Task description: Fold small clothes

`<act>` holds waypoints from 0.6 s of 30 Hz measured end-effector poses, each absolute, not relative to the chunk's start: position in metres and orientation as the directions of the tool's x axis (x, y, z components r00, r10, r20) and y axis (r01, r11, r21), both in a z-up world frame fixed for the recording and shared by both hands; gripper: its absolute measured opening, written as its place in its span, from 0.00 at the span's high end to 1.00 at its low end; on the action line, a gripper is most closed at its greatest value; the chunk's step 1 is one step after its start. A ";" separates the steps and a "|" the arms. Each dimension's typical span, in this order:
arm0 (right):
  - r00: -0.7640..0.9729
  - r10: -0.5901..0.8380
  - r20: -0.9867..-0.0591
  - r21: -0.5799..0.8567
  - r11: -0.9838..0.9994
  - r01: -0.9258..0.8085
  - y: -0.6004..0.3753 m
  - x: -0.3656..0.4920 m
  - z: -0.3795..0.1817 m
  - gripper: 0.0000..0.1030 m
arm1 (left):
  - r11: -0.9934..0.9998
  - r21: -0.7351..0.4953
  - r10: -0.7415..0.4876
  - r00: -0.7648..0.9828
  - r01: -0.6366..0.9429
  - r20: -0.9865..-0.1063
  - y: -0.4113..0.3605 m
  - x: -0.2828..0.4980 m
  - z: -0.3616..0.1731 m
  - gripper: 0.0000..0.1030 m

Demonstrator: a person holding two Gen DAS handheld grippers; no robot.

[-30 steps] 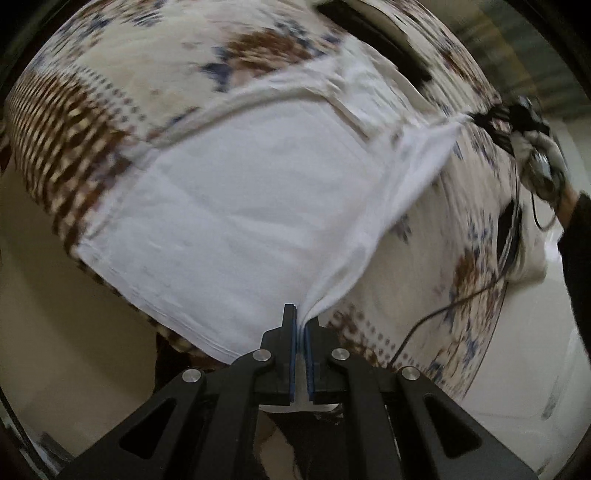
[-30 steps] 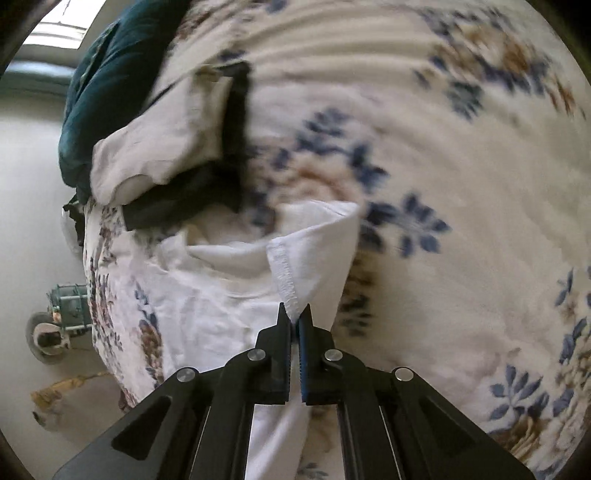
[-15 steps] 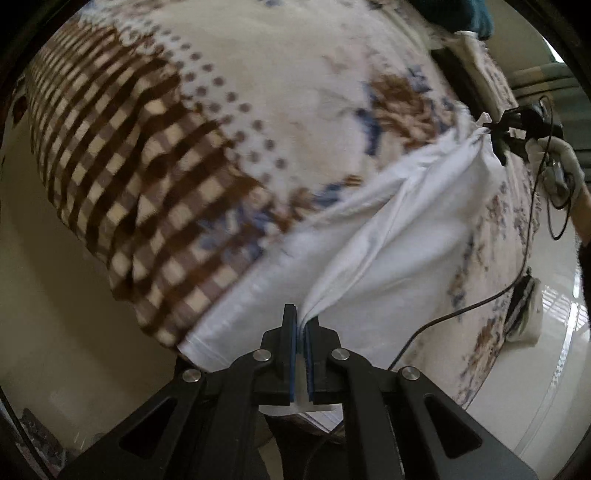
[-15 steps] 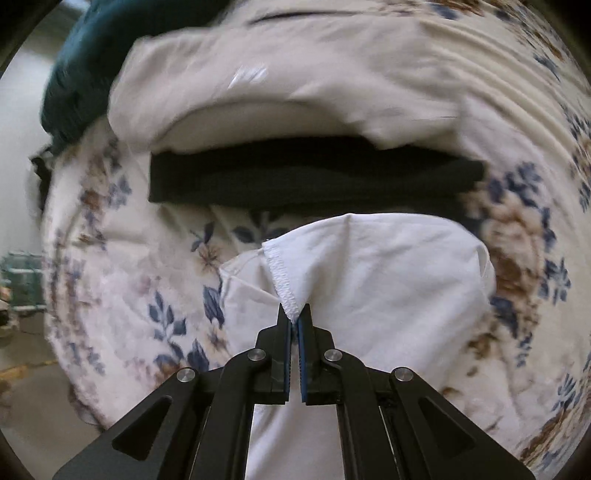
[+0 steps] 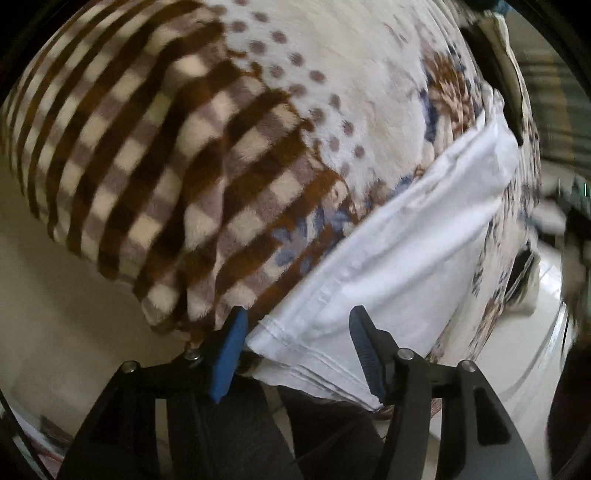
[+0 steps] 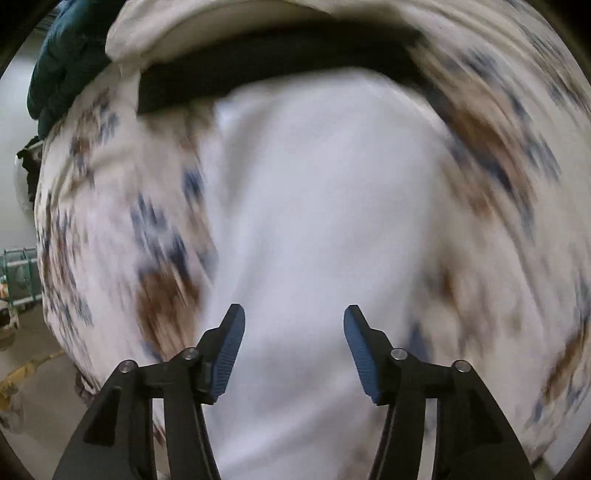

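Observation:
A white garment [image 5: 406,254] lies folded into a long strip on the patterned blanket, running from the near edge toward the far right. My left gripper [image 5: 297,325] is open, its fingers on either side of the garment's near hemmed end, which hangs slightly over the bed edge. In the right wrist view the same white garment [image 6: 325,221] lies flat and blurred under my right gripper [image 6: 294,325], which is open and empty above it.
The blanket [image 5: 166,147] has a brown check border and blue-brown flowers. A black folded cloth [image 6: 266,74] and a cream one [image 6: 221,22] lie just beyond the garment, with a dark teal bundle [image 6: 62,74] at the far left. Pale floor surrounds the bed.
Both grippers have opened and let go of the white garment, which now lies folded on the blanket. The right wrist view is blurred from motion.

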State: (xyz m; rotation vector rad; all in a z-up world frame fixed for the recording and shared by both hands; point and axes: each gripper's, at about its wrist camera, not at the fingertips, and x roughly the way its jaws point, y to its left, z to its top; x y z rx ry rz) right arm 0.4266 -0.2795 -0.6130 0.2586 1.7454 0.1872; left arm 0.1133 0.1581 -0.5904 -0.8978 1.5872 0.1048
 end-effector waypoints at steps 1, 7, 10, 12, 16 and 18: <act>-0.216 0.280 -0.935 0.266 0.959 0.094 -0.289 0.398 -0.618 0.43 | 0.715 -0.408 -0.477 0.031 -0.568 -0.878 0.155 0.119 -0.592 0.47; -0.431 0.373 -0.822 0.284 0.924 0.258 -0.311 0.213 -0.672 0.43 | 0.809 -0.352 -0.415 -0.033 -0.472 -0.909 0.138 0.139 -0.601 0.52; -0.445 0.428 -0.787 0.303 0.896 0.325 -0.307 0.159 -0.687 0.43 | 0.821 -0.350 -0.402 -0.020 -0.451 -0.916 0.124 0.149 -0.593 0.99; -0.432 0.434 -0.790 0.311 0.892 0.327 -0.302 0.136 -0.689 0.50 | 0.819 -0.346 -0.386 0.007 -0.458 -0.922 0.119 0.149 -0.583 0.99; -0.392 0.409 -0.824 0.312 0.905 0.289 -0.296 0.114 -0.680 0.96 | 0.780 -0.369 -0.402 0.046 -0.506 -0.914 0.118 0.142 -0.567 0.99; -0.354 0.409 -0.841 0.323 0.905 0.277 -0.301 0.107 -0.669 0.98 | 0.741 -0.397 -0.431 0.070 -0.542 -0.900 0.121 0.136 -0.560 0.99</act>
